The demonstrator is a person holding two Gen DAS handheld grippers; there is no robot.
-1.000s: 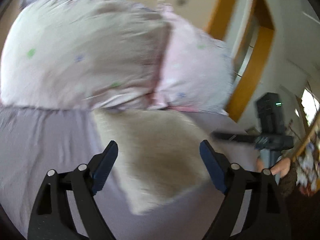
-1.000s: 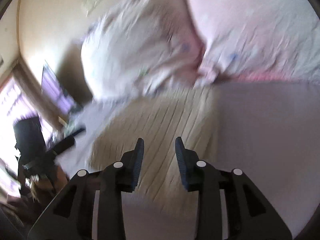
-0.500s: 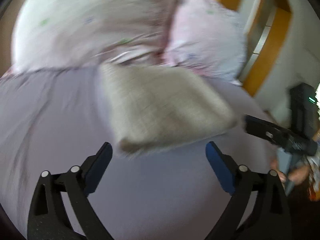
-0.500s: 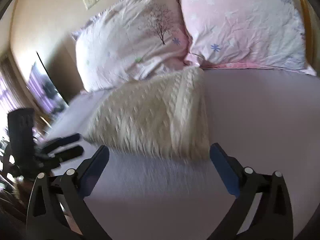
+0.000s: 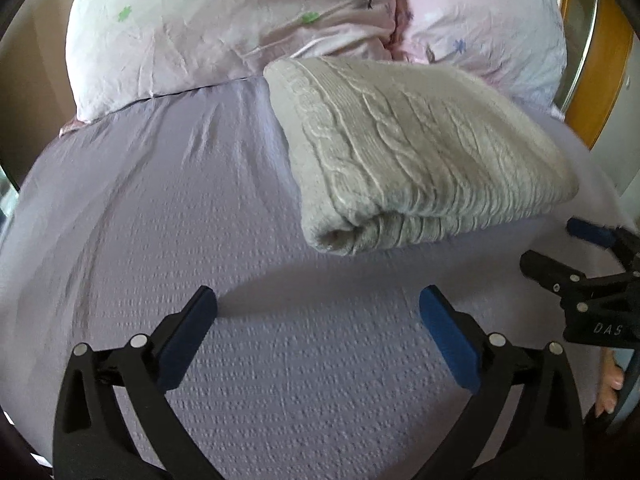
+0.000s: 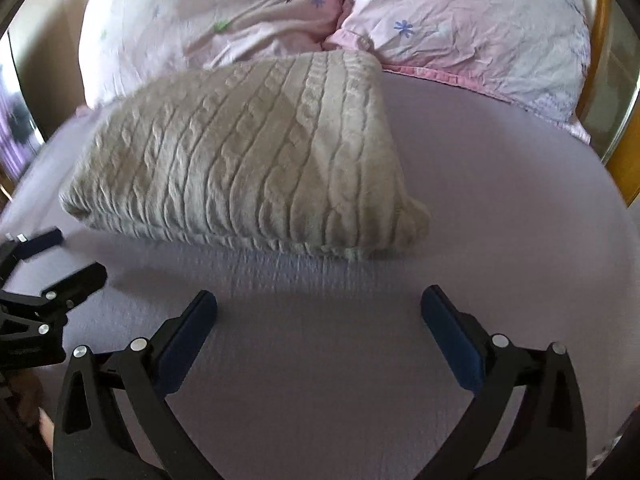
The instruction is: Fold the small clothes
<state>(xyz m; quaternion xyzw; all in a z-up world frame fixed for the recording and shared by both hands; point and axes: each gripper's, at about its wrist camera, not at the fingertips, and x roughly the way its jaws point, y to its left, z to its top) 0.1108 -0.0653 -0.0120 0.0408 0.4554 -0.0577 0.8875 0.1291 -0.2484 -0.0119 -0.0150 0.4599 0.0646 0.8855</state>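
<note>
A cream cable-knit sweater [image 5: 420, 152] lies folded into a thick rectangle on the lilac bed sheet [image 5: 200, 208], near the pillows. It also shows in the right wrist view [image 6: 256, 168]. My left gripper [image 5: 318, 312] is open and empty, a short way in front of the sweater's near edge. My right gripper [image 6: 318, 312] is open and empty too, also short of the sweater. The right gripper shows at the right edge of the left wrist view [image 5: 580, 256]. The left gripper shows at the left edge of the right wrist view [image 6: 48, 260].
Two pink printed pillows [image 5: 240, 20] [image 6: 460, 28] lie side by side behind the sweater at the head of the bed. A wooden door frame [image 5: 600, 64] stands at the right, past the bed's edge. A hand [image 5: 608, 384] shows at the lower right.
The right gripper has opened from nearly shut. Both grippers have drawn back from the folded sweater, which now lies free on the sheet ahead of them.
</note>
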